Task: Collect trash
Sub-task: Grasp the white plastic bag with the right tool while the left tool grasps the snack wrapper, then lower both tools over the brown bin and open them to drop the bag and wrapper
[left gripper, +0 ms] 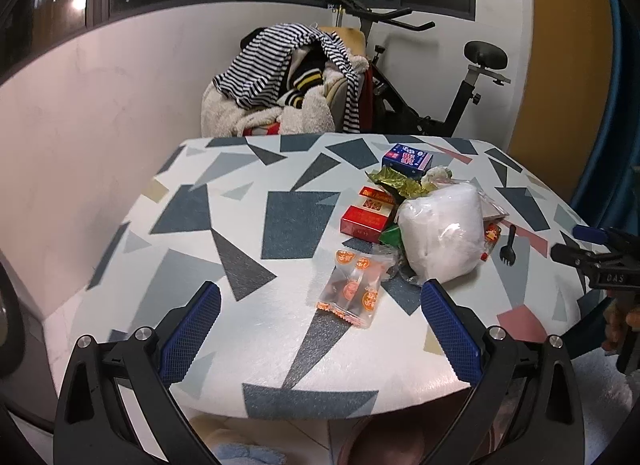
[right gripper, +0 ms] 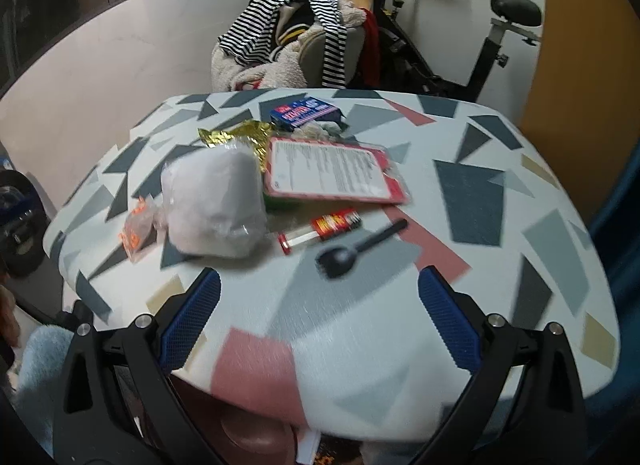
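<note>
Both claws gape wide and empty: left gripper (left gripper: 320,321), right gripper (right gripper: 319,317). Ahead of the left lies the clear snack wrapper (left gripper: 352,285), long axis running away from it, against the white bag (left gripper: 442,235); the black spoon (right gripper: 356,249) lies ahead of the right.

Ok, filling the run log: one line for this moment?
phase: approach | left tongs: open, empty | right tongs: open, empty | trash pile: on table, untouched
</note>
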Demonstrator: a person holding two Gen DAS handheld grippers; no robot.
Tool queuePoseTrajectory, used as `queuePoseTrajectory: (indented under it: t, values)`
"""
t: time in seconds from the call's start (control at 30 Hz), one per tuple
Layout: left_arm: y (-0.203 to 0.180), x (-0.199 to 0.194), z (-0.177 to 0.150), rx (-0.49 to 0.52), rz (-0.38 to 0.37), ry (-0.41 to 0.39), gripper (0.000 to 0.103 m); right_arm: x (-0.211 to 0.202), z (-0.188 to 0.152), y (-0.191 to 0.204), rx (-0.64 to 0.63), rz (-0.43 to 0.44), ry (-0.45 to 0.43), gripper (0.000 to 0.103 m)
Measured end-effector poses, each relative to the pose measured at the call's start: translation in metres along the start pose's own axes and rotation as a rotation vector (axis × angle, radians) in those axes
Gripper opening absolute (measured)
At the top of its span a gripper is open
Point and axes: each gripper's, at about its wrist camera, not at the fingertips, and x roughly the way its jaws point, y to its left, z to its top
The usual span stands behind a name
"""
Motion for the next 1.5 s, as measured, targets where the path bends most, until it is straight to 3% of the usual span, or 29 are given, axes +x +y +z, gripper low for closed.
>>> queuePoseTrajectory:
  t: [0.13,0.43,0.47,0.5,0.6,0.8,1.0,1.03,1.07,1.1,1.2,1.5]
  values:
    - [0.003,0.016,-0.001,-0.018,-0.011,0.027,0.098,0.029,0.019,0.022,-0.034,0.089,-0.015,0.097]
    - [0.012,0.029,-0.005,-0.051,-0.045,0.045,0.097,0.097,0.047,0.064,-0.024,0.182,0.003,0.097]
    - [0.011,0.031,-0.005,-0.048,-0.054,0.047,0.096,0.104,0.047,0.067,-0.025,0.226,0.038,0.085]
    - [0.009,0.034,-0.006,-0.032,-0.067,0.048,0.092,0.103,0.047,0.068,-0.027,0.249,0.043,0.072]
    - [-0.002,0.045,-0.008,0.042,-0.089,0.065,0.084,0.082,0.048,0.067,-0.026,0.269,-0.002,0.059]
    - [-0.009,0.087,-0.004,0.033,-0.176,0.125,0.082,0.034,0.047,0.046,0.018,0.262,-0.094,0.057]
    - [-0.013,0.127,0.000,0.083,-0.220,0.199,0.081,0.014,0.037,0.017,0.076,0.213,-0.107,0.057]
    - [-0.011,0.131,-0.001,0.075,-0.248,0.217,0.052,0.013,0.035,0.014,0.084,0.207,-0.106,0.057]
    - [-0.010,0.134,-0.001,0.068,-0.267,0.235,0.031,0.011,0.034,0.011,0.094,0.202,-0.104,0.057]
    - [-0.007,0.135,-0.002,0.049,-0.272,0.261,0.017,0.008,0.032,0.008,0.101,0.196,-0.102,0.057]
    - [0.004,0.116,0.002,-0.013,-0.322,0.217,0.016,0.000,0.026,0.003,0.102,0.178,-0.107,0.057]
    - [-0.017,0.056,0.007,0.045,-0.338,0.157,0.016,-0.031,0.010,0.009,0.090,0.184,-0.119,0.057]
